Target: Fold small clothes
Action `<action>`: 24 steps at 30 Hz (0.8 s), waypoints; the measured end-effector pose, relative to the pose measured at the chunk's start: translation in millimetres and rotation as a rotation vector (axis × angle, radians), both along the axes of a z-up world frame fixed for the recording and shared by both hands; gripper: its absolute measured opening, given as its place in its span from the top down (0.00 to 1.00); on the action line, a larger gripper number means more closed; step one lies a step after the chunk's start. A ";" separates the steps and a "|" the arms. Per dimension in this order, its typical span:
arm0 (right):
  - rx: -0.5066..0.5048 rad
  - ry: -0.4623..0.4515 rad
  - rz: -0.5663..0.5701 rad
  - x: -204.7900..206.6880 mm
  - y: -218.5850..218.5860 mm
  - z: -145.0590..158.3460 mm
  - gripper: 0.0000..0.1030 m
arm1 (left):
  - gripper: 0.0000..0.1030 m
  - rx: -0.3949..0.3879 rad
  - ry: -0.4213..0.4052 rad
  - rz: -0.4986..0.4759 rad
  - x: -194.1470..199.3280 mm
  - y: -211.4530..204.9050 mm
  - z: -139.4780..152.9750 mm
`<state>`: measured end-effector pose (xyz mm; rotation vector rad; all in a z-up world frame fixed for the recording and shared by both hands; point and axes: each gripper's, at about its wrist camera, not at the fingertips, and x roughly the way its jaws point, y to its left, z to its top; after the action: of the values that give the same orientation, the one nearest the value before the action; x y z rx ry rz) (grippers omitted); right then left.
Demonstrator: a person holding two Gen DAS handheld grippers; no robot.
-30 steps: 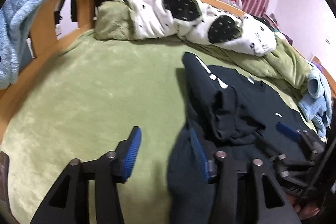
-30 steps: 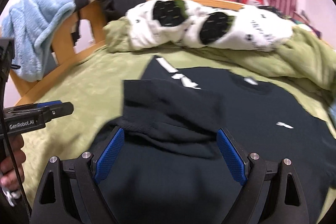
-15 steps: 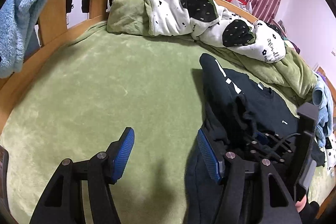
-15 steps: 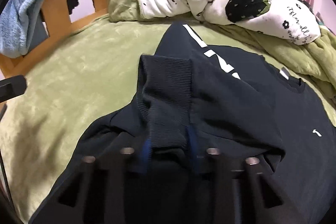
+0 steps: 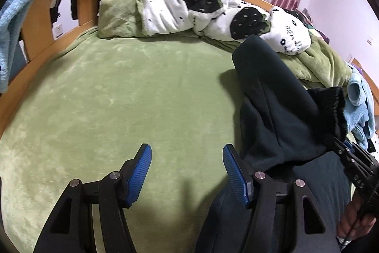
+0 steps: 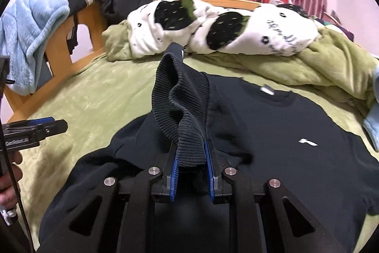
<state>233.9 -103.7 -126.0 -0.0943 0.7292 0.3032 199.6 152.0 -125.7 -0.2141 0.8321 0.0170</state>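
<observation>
A dark navy sweatshirt (image 6: 284, 134) with a small white logo lies flat on the green bed cover. Its sleeve is pulled up off the bed; the ribbed cuff (image 6: 180, 110) sits between the blue pads of my right gripper (image 6: 190, 158), whose jaws are closing and press on it. The left wrist view shows the raised sleeve (image 5: 272, 110) leading right to that gripper (image 5: 350, 153). My left gripper (image 5: 187, 167) hovers open over bare green cover just left of the sweatshirt's edge, with nothing between its pads.
A white blanket with black spots (image 5: 189, 11) and bunched green bedding lie at the far side. A wooden bed rail (image 5: 35, 58) draped with a light blue towel (image 5: 23, 4) runs along the left. A light blue garment (image 5: 362, 106) lies at the right.
My right gripper went from wide open around the folded sleeve to shut on its cuff, and lifted the sleeve. The left gripper stayed open and shifted a little.
</observation>
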 end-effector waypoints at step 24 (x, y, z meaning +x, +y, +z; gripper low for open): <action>0.060 -0.097 -0.267 -15.9 -144.8 42.2 0.93 | 0.41 0.107 0.073 -0.039 23.0 -44.4 -32.5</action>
<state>218.0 -248.5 -83.9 0.0452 0.6269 0.0646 222.6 107.6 -158.2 -0.0972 0.9054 0.0323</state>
